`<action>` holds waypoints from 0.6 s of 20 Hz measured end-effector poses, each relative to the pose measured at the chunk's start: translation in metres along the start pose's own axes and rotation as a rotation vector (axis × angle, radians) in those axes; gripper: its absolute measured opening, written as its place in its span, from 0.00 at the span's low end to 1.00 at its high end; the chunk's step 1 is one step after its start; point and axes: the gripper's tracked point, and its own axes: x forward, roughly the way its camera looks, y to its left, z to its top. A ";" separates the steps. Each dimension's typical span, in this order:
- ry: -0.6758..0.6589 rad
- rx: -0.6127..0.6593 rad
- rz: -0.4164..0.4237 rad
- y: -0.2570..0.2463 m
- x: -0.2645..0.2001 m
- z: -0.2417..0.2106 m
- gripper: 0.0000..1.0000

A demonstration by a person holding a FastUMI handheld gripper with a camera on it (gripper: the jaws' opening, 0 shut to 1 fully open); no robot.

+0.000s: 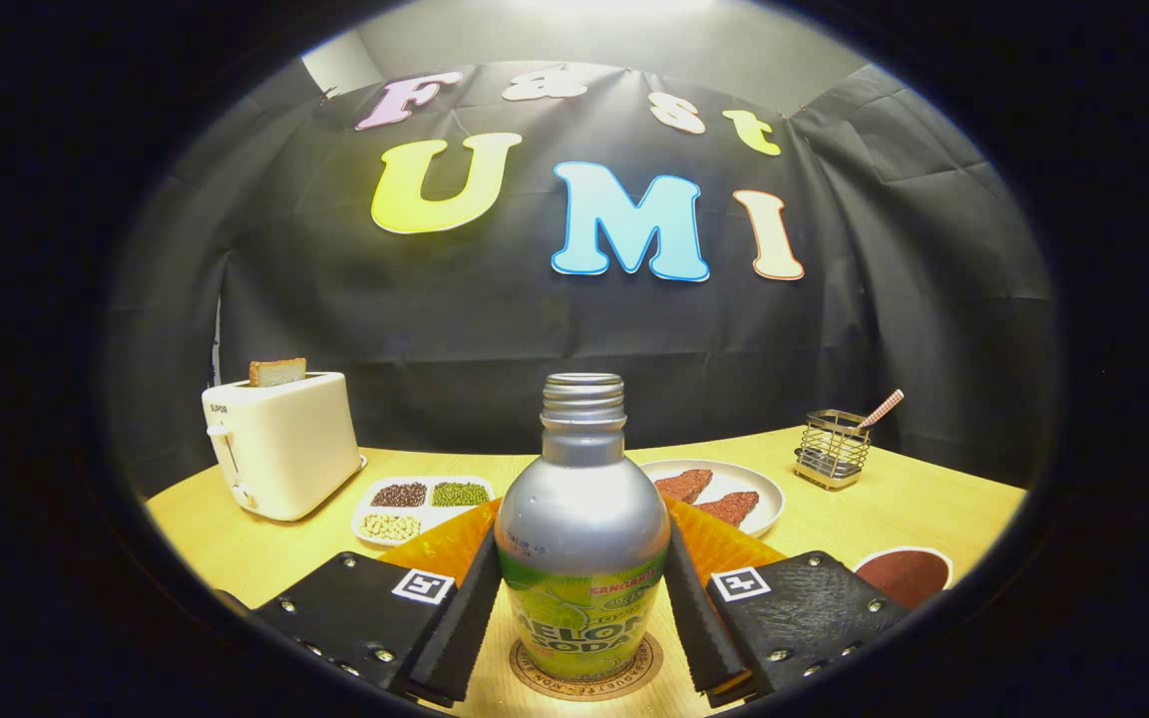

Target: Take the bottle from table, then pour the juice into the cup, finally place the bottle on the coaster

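Gripper: the gripper (582,608) had its two black pads against both sides of the bottle, closed around its lower body.
Bottle: the silver bottle (582,538) stood upright between the fingers, cap off, its base on the coaster.
Coaster: the round cork coaster (586,676) lay on the wooden table (235,548), under the bottle.
Cup: the cup (904,575) with dark content stood just beyond the right finger.
Behind: an orange mat (440,543), a plate (764,494), a divided tray (415,504), a toaster (280,444) and a wire basket (832,449).
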 end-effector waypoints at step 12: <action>-0.042 -0.053 0.130 0.011 -0.084 0.088 0.96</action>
